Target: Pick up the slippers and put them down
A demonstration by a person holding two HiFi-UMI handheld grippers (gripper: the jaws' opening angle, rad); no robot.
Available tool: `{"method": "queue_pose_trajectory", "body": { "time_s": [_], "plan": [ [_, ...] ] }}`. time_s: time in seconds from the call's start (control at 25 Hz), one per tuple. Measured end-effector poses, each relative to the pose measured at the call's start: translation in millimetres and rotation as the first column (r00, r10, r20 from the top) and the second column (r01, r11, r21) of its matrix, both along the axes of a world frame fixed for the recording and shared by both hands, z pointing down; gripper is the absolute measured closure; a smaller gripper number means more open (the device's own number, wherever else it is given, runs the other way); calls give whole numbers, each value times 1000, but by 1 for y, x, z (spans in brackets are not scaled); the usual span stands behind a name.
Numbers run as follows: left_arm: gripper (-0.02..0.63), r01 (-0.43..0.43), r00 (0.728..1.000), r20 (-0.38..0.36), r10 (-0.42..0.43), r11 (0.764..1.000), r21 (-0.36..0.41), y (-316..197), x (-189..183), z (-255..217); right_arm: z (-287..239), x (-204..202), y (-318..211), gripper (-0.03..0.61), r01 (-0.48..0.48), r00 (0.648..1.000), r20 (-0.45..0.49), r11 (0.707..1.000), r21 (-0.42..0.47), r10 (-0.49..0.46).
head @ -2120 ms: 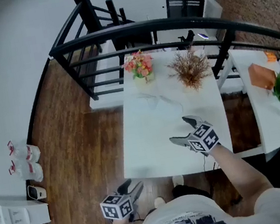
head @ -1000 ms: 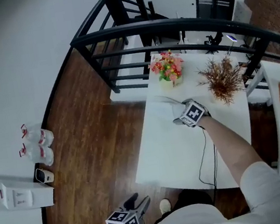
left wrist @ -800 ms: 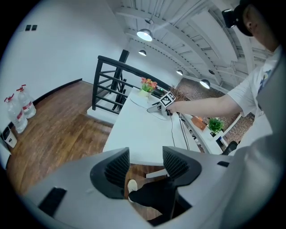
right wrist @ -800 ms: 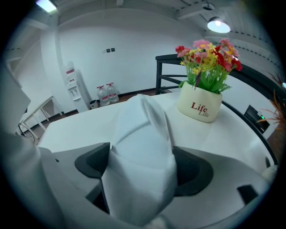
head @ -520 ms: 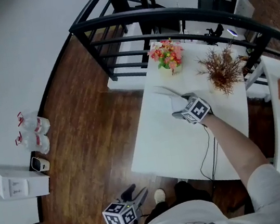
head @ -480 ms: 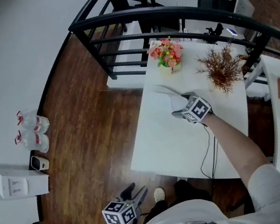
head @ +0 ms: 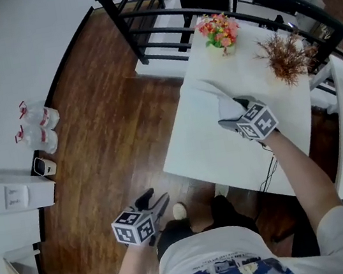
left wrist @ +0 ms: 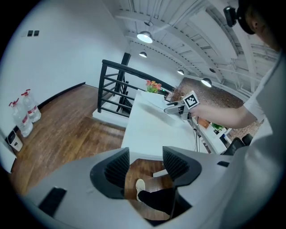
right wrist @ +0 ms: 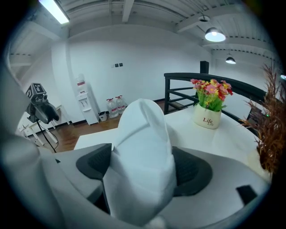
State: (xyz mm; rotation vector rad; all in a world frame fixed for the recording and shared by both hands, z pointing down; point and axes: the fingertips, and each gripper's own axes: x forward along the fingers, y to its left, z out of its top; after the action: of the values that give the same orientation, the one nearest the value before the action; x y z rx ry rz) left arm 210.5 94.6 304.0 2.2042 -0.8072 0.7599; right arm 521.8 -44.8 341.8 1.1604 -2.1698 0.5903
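Over the white table (head: pixel 209 153) at two o'clock, our outstretched right gripper (head: pixel 230 115) clamps a slipper (right wrist: pixel 143 152); our left gripper (head: pixel 153 203) hangs above wood floor (head: pixel 112 129), jaws apart.

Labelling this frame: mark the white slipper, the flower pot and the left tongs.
white slipper (right wrist: pixel 143 147), right gripper view, middle of its fabric.
flower pot (right wrist: pixel 207 118), right gripper view, its printed front.
left tongs (left wrist: pixel 146 166), left gripper view, midway between the open tips.
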Motion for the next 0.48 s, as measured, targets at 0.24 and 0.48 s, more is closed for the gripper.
{"method": "queue_pose_trajectory", "body": {
  "time_s": [0.24, 0.48],
  "plan": [
    [377, -9, 999, -37, 10, 1000, 9, 1, -72, 4, -20, -89, 36, 155, -20, 1000, 10, 1000, -2, 20],
    [377, -28, 997, -64, 30, 999, 32, 8, -189, 7, -30, -236, 49, 160, -21, 999, 40, 1000, -8, 21]
  ]
}}
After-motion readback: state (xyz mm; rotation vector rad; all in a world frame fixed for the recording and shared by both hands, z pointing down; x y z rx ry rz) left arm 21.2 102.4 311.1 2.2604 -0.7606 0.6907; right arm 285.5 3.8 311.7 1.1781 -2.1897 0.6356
